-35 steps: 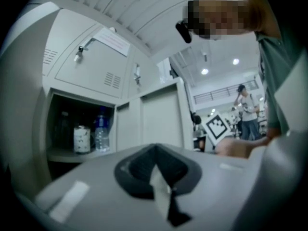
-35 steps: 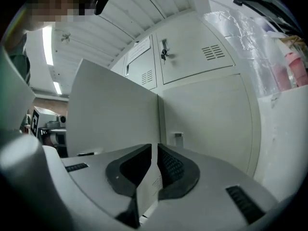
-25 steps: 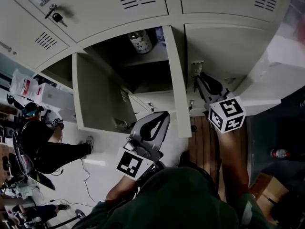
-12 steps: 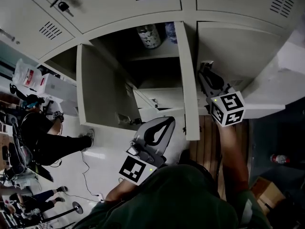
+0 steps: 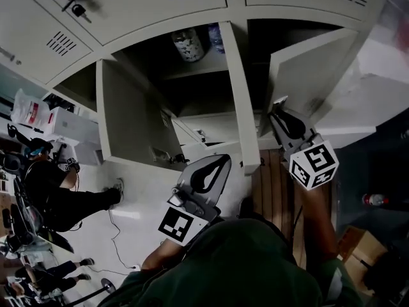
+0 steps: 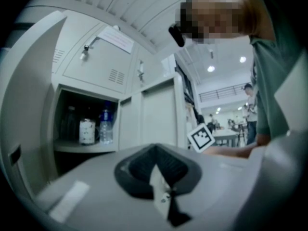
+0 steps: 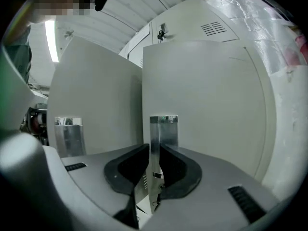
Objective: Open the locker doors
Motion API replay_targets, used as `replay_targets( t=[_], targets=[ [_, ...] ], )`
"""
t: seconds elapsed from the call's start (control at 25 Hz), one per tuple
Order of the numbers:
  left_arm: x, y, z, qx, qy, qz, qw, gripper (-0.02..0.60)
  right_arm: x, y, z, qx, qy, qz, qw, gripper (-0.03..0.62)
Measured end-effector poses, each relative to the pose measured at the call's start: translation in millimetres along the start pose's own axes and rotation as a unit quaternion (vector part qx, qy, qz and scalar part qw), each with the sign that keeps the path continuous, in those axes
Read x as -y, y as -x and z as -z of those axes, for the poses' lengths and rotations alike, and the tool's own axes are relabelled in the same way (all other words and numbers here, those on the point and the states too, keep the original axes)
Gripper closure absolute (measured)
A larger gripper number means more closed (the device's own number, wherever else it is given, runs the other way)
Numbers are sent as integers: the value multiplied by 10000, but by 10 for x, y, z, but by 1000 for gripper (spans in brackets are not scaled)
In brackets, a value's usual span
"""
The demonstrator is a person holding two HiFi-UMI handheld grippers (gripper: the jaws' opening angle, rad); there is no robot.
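Observation:
The right locker door [image 5: 305, 69] stands partly ajar, dark space showing above it. My right gripper [image 5: 277, 111] is at its edge. In the right gripper view the door's metal handle tab [image 7: 163, 129] sits upright between the pads of my right gripper [image 7: 155, 150]; the jaws have eased wider within the last second and still clamp it. The door panel [image 7: 207, 95] fills the background. The middle locker [image 5: 192, 75] is open, its door [image 5: 131, 117] swung left, with bottles [image 6: 94, 130] on a shelf. My left gripper [image 5: 219, 161] [image 6: 155, 150] hangs shut and empty before it.
Closed upper lockers run along the top, one with a key in its lock [image 5: 77, 9]. A person in dark clothes [image 5: 61, 197] sits low on the left. Wooden flooring [image 5: 276, 187] lies below the lockers, and a cardboard box [image 5: 358, 248] sits at lower right.
The right locker door has swung from closed to partly open, and my right gripper has drawn back with its handle. The left gripper has barely shifted.

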State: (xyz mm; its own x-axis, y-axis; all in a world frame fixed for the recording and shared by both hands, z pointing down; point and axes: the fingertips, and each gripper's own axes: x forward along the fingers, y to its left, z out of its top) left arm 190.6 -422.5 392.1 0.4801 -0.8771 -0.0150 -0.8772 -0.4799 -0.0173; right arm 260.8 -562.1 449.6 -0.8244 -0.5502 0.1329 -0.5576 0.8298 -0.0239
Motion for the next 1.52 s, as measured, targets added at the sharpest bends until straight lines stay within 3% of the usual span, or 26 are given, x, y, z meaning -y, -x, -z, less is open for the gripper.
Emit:
replay_targets(
  t=[0.16,0.28,0.32,0.44,0.48,0.64,0.72,0.76,1.08,1.32,1.52],
  targets=[
    [52,10,-13,37,-9,90,10000,578,-33,381,70,-2,-28,130,9999,533],
    [66,23,-8,35,-19,136,9999,578,-29,643,88,112,-134,498,9986,533],
    [67,29,-5,33,-21,147,9999,578,-23,726,72,207,-184,725,9970,519],
    [63,53,0,36,-16,164,9999,578,-78,851,-52,478,-106,1367,9894,385],
    [62,63,3,34,-18,171,9998,578,-112,834,-100,527,20,1514,9871,376],
    [78,109,-4,52,-21,217,9997,578,-55,710,-158,449,456,2182,9738,378],
    [74,143,-9,56,-16,229,9997,578,-7,730,-154,467,389,2396,9690,431],
    [65,163,-10,57,-16,229,9997,578,-1,764,-148,503,326,2460,9674,456],
    [-8,330,-25,67,-28,200,9998,578,89,1215,-71,537,80,2790,9588,461],
    [7,344,-39,-19,-251,266,9993,578,268,1562,-60,444,29,3100,9497,471],
    [-63,472,-134,9,-380,98,9992,578,455,1833,-31,355,-43,3294,9435,488]
  ],
)
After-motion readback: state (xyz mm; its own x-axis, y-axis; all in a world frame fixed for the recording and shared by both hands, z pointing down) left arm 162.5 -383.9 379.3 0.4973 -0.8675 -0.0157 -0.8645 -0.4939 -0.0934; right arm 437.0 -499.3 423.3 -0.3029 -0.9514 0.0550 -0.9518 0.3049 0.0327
